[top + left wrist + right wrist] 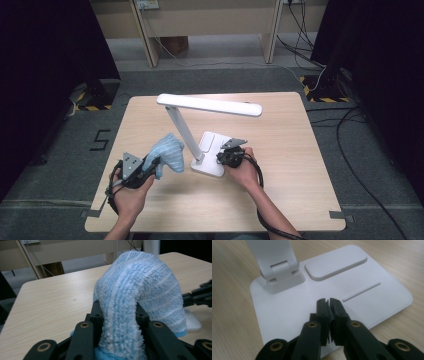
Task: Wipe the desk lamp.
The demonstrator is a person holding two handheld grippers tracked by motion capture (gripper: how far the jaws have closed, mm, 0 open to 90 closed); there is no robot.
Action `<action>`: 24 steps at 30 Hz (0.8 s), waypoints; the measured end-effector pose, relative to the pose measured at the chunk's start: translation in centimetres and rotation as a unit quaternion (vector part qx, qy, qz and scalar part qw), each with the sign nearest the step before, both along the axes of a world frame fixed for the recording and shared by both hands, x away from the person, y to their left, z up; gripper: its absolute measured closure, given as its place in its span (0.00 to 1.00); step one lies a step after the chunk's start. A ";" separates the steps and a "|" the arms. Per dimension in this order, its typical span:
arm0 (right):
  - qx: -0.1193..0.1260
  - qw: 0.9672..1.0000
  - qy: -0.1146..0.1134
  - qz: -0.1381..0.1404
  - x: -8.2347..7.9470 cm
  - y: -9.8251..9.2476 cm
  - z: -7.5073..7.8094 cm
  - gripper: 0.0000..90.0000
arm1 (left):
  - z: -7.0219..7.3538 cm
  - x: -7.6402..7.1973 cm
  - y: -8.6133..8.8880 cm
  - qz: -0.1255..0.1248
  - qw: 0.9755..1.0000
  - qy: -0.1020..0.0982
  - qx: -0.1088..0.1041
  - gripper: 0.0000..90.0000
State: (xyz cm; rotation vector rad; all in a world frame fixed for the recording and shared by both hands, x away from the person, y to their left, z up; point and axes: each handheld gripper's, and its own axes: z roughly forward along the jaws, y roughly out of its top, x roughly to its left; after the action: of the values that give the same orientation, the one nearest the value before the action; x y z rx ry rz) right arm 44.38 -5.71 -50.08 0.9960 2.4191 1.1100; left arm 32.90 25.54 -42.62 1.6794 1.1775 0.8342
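From the high view, a person works at a table point(280, 190) with 2 grippers: the left gripper point(152, 164) clamps a blue striped cloth point(169, 152) beside a white desk lamp point(200, 107), the right gripper point(227, 157) at the lamp base point(212, 145). A "5" marks the floor.

In the left gripper view, the cloth point(140, 297) bulges above the jaws.

In the right gripper view, empty jaws meet over the base point(287, 312) (likely steadying it); pressing firmly should stop the lamp sliding during wiping. No brand is legible.

One white desk lamp point(210, 127), one blue striped cloth point(169, 152), one wooden table point(280, 150).
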 end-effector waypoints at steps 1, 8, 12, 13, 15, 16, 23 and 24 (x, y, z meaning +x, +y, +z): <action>0.000 1.000 0.003 0.003 0.0 0.1 0.0 0.99 | 0.1 0.3 0.3 0.003 1.000 0.002 0.000 0.76; -0.004 1.000 0.014 0.016 0.1 0.6 0.0 1.00 | 0.6 2.4 0.8 0.013 1.000 0.003 -0.007 0.77; 0.003 1.000 0.018 0.018 0.2 0.4 0.0 1.00 | 1.3 3.8 0.6 0.016 1.000 -0.002 -0.007 0.77; 0.003 1.000 0.020 0.014 0.1 0.4 0.0 1.00 | 1.6 4.2 0.6 0.018 1.000 -0.005 -0.007 0.77; 0.000 1.000 0.017 0.016 0.1 0.5 0.0 1.00 | 2.2 4.7 0.5 0.018 1.000 -0.007 -0.007 0.77; 0.000 1.000 0.017 0.015 0.0 0.5 0.0 1.00 | 2.5 5.0 0.4 0.019 1.000 -0.010 -0.006 0.77; 0.000 1.000 0.015 0.012 0.0 0.6 -0.1 1.00 | 4.9 7.0 -0.8 0.018 0.999 -0.028 -0.004 0.77; 0.001 1.000 0.014 0.012 0.0 0.5 -0.1 1.00 | 5.0 7.1 -0.9 0.019 0.999 -0.029 -0.002 0.77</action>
State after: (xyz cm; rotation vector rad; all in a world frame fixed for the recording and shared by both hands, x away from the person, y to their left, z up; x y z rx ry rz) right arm 44.37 -5.17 -50.17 0.9915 2.4580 1.1143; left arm 40.00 24.61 -37.59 1.6236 1.1737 0.8961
